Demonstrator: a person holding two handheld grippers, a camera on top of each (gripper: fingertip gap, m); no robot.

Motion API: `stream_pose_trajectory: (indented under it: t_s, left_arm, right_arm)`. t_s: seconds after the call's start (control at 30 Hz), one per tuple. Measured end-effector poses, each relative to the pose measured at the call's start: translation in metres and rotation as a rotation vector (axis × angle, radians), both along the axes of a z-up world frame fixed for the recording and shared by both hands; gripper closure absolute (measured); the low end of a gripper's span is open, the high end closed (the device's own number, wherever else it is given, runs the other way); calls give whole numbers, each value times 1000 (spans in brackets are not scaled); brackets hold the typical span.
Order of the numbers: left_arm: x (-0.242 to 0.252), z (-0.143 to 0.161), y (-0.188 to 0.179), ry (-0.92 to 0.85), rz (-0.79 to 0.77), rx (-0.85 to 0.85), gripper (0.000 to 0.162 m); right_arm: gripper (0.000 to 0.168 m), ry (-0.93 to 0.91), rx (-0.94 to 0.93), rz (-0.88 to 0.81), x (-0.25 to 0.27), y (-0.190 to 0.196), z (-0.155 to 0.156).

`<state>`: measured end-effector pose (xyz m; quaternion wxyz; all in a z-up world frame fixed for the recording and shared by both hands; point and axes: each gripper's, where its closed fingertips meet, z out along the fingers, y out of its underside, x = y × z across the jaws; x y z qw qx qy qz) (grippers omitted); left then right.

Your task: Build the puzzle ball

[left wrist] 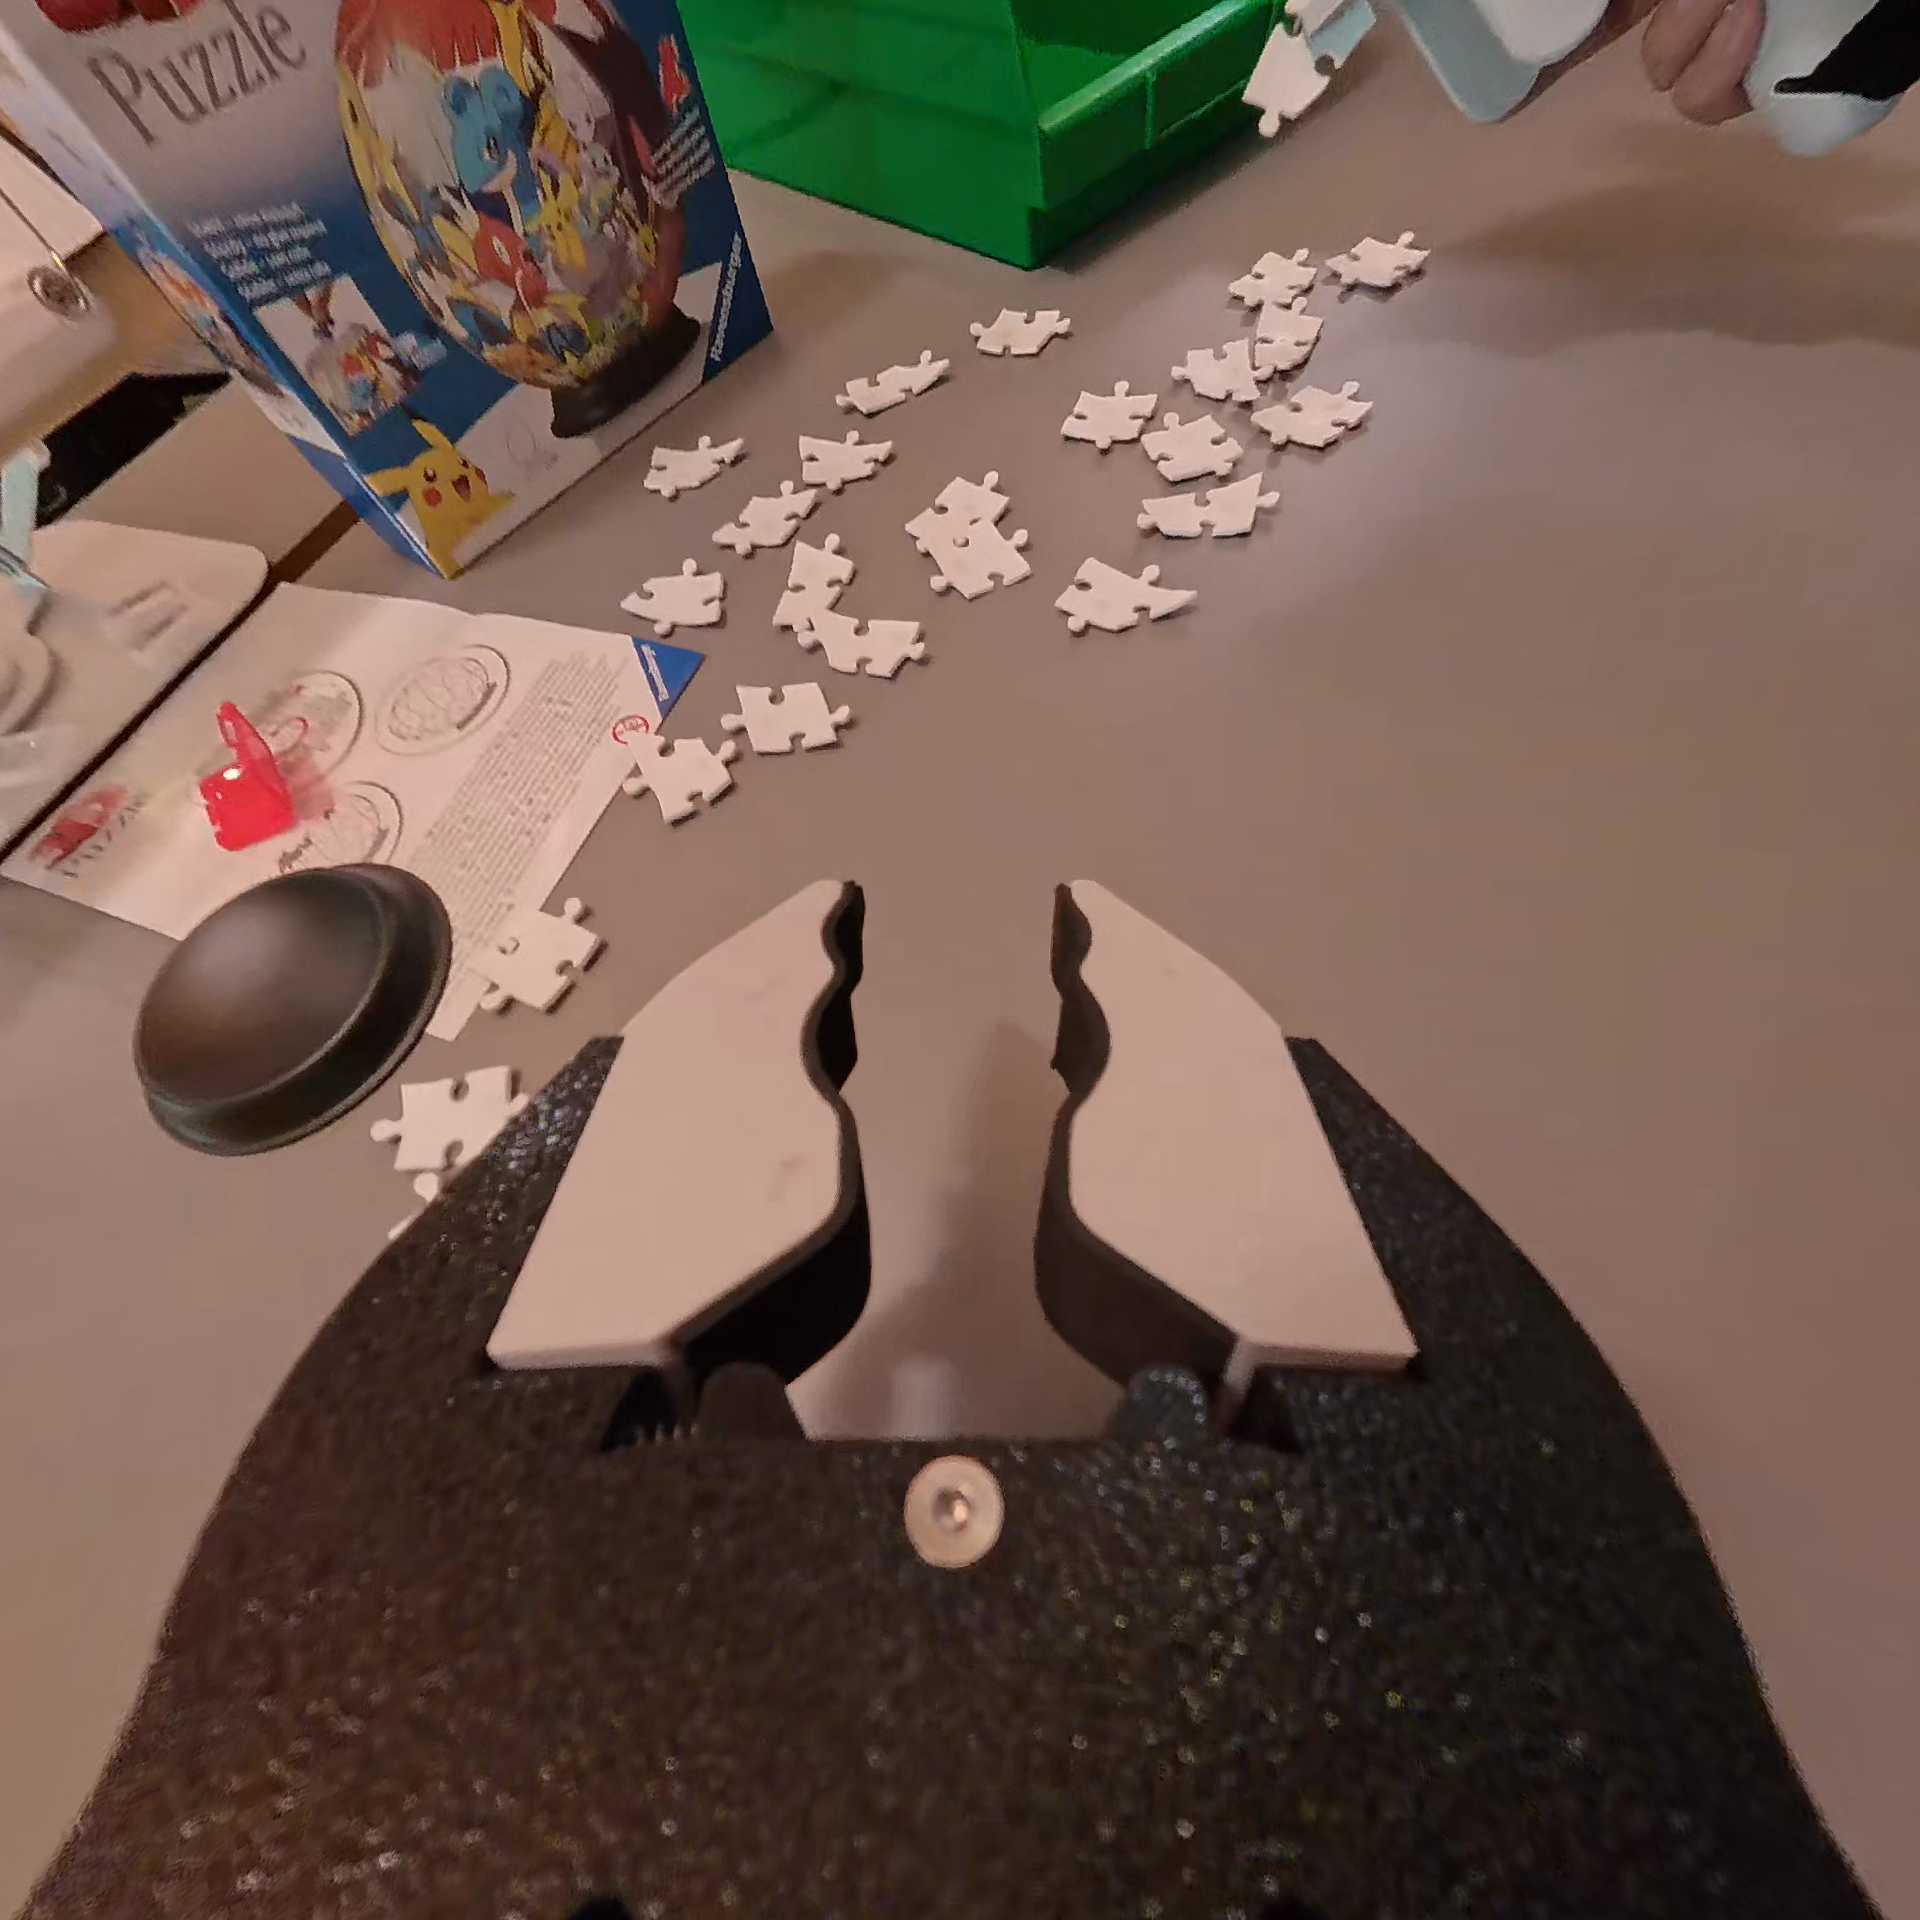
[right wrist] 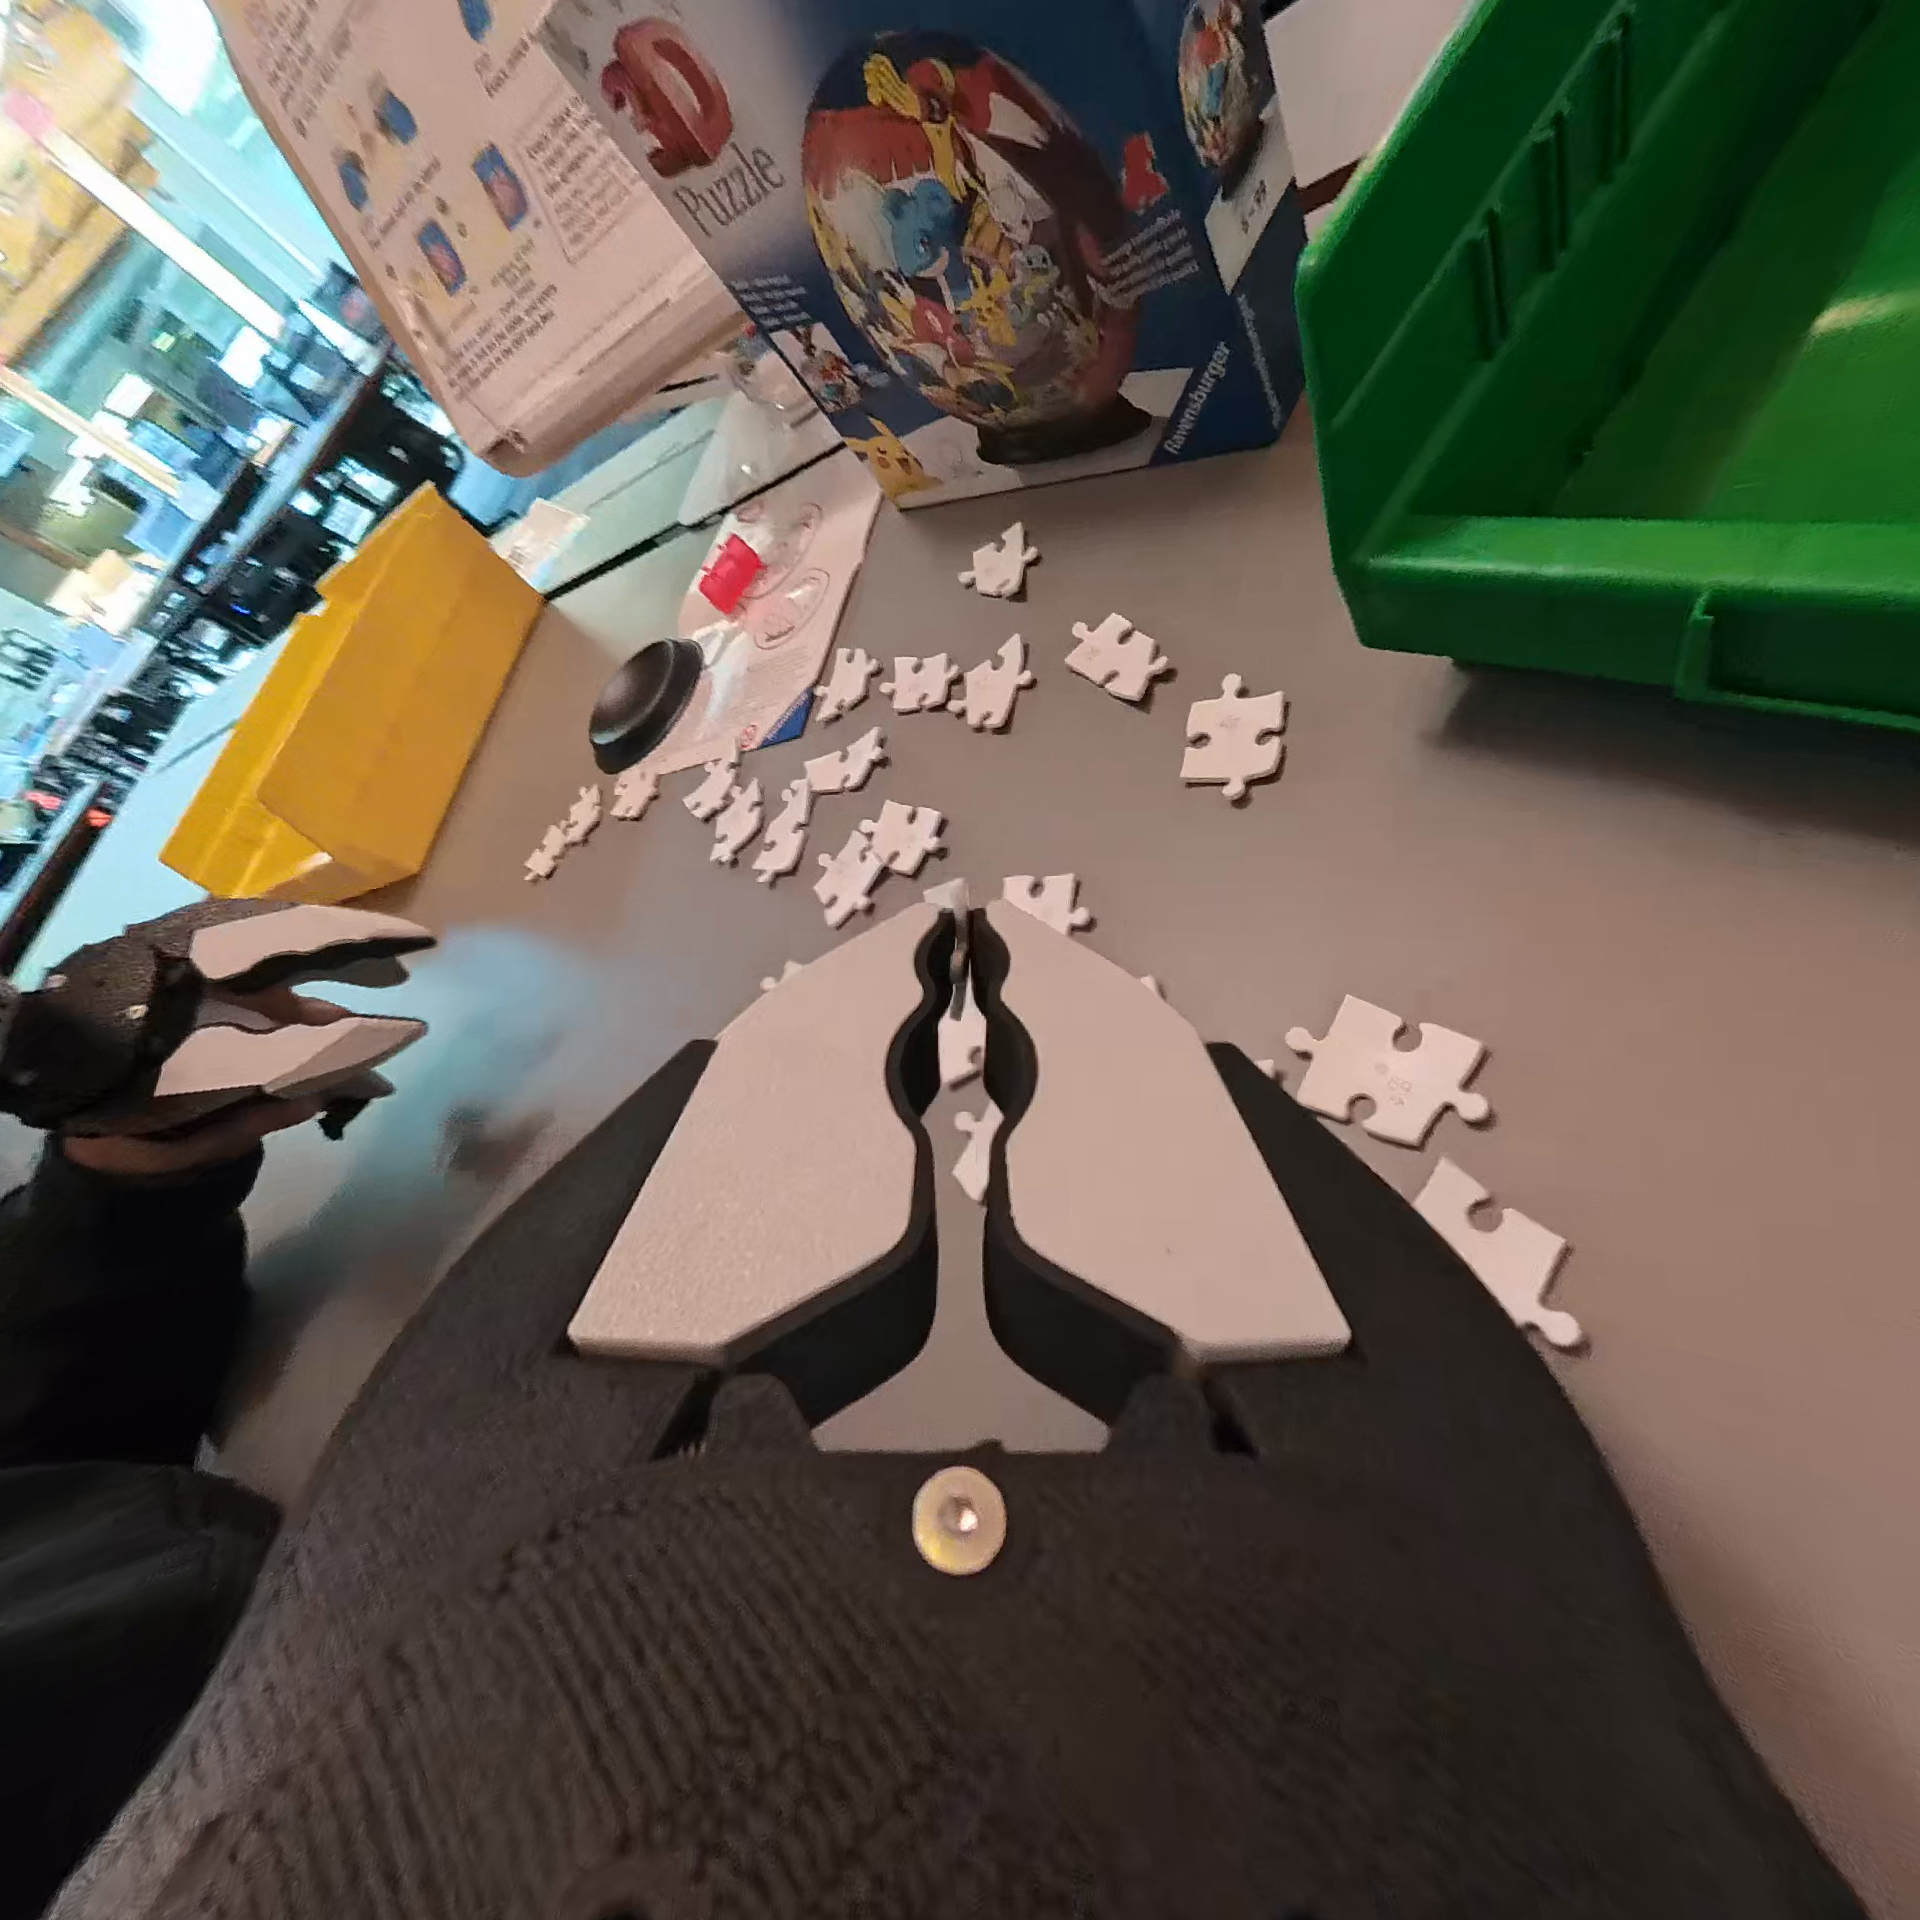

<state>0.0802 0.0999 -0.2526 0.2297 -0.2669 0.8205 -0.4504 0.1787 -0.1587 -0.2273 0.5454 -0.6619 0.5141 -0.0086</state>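
Several white puzzle pieces point(left wrist: 971, 545) lie face down, scattered over the grey table point(left wrist: 1455, 831). My left gripper point(left wrist: 961, 899) is open and empty, hovering above the table just short of the pieces. It also shows at the left of the right wrist view point(right wrist: 426, 987), jaws apart. My right gripper point(right wrist: 961, 920) is shut on one puzzle piece point(right wrist: 954, 894), held edge-on at its tips above the other pieces point(right wrist: 1387, 1070). The held piece also shows at the top right of the left wrist view point(left wrist: 1288, 78), in the air near the green bin.
The puzzle box point(left wrist: 447, 260) stands at the back left. A black round stand point(left wrist: 291, 1008) and a red clip point(left wrist: 244, 790) sit on or beside an instruction sheet point(left wrist: 499, 748). A green bin point(right wrist: 1662, 416) is at the back right, and a yellow bin point(right wrist: 364, 707) is at the left. The gap from one gripper's tips to the other's is roughly 30 cm.
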Motion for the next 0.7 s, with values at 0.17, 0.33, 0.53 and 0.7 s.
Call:
stream_pose_trajectory:
  t_s: [0.17,0.33,0.53,0.7]
  left_arm:
    - [-2,-9,4,37,6,-10,129]
    - [-4,-20,6,74,9,-10,129]
    - [-5,-26,6,92,5,-9,129]
    - [-5,-27,5,103,5,-14,129]
  right_arm:
    - [166,42,46,88,1,29,-5]
    - [166,60,43,172,1,65,-11]
    - [166,74,52,232,1,100,-12]
    - [165,73,67,277,-2,113,-6]
